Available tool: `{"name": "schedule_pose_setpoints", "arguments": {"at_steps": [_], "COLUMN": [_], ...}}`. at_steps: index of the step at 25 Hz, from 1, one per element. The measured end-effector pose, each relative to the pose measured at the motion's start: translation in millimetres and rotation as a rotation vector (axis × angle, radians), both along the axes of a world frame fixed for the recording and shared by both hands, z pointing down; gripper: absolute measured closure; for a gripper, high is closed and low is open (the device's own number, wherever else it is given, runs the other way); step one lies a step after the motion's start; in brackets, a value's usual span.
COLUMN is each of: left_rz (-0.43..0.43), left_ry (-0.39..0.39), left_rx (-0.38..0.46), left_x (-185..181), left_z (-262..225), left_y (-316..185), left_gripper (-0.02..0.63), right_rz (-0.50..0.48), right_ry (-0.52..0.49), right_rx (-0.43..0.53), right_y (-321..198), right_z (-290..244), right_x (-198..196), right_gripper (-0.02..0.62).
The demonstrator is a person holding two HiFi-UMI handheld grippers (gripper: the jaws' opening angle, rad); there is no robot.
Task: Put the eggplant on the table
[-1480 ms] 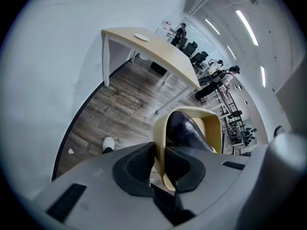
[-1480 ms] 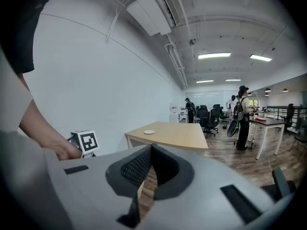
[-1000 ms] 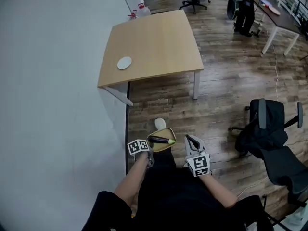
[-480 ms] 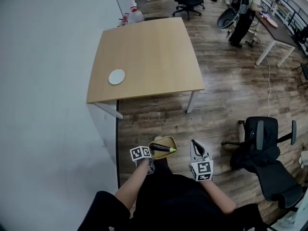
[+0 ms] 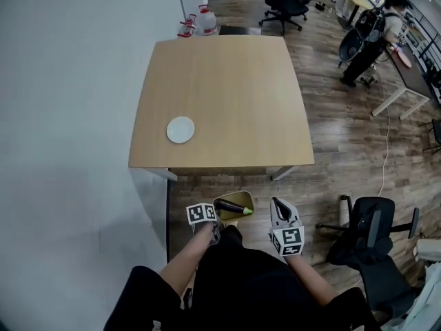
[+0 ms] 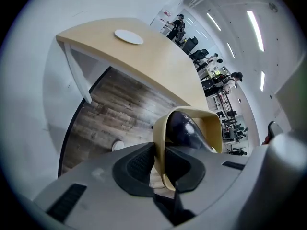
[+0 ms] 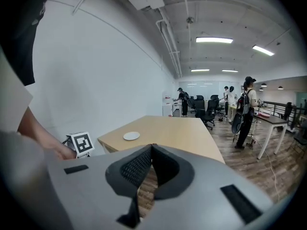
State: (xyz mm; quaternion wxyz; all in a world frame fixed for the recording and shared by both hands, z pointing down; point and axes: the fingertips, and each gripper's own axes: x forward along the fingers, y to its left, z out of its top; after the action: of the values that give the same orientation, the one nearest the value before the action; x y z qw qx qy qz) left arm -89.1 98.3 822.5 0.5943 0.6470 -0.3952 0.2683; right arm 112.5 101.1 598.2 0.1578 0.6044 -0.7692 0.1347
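The left claw (image 6: 160, 150) is pinching the rim of a tan dish (image 5: 238, 197) with the eggplant (image 5: 229, 205) lying loose inside, just short of the bench (image 5: 227, 81), while the right claw (image 7: 152, 146) is riding pressed together, empty. Held by one edge, the dish could be tipping as it travels, rolling the eggplant onto the floor (image 5: 344, 129). Against a second ago, the bench is sitting nearer and squarer ahead.

The desk (image 5: 227, 95) now sits squarely ahead, its near edge much closer to the left tool (image 5: 218, 217) and right tool (image 5: 276, 205); the background person (image 5: 375, 38) appears farther right.
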Motion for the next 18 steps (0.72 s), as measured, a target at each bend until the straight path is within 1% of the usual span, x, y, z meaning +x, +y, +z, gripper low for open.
{"name": "schedule_pose_setpoints", "arguments": {"at_steps": [5,10,13,15,18], "left_rz": [-0.02,-0.003,-0.004,0.009,0.025], "left_ry": [0.03,0.006,0.006,0.003,-0.001], "left_rx": [-0.004,0.035,0.04,0.032,0.018], "left_x": [-23.3,-53.4,-60.1,-61.3,-65.6], "left_z": [-9.9,-24.3,-26.9,-24.9,-21.3], "left_y": [-57.5,-107.6,-120.8,-122.0,-121.0], "left_gripper": [0.574,0.574,0.574,0.574,0.574], "right_rz": [-0.021,-0.009,-0.006,-0.009,0.016], "right_ry": [-0.019,-0.033,-0.036,-0.023,-0.02], "right_rx": [0.015,0.017,0.021,0.02,0.019], "right_y": [-59.4,-100.0,-109.2,-111.6,-119.4], "right_z": [-2.6,-9.5,-9.5,-9.0,-12.5], "right_x": [-29.6,-48.6,-53.5,-53.1,-46.7], "right_gripper": [0.535,0.535,0.535,0.535,0.535]}}
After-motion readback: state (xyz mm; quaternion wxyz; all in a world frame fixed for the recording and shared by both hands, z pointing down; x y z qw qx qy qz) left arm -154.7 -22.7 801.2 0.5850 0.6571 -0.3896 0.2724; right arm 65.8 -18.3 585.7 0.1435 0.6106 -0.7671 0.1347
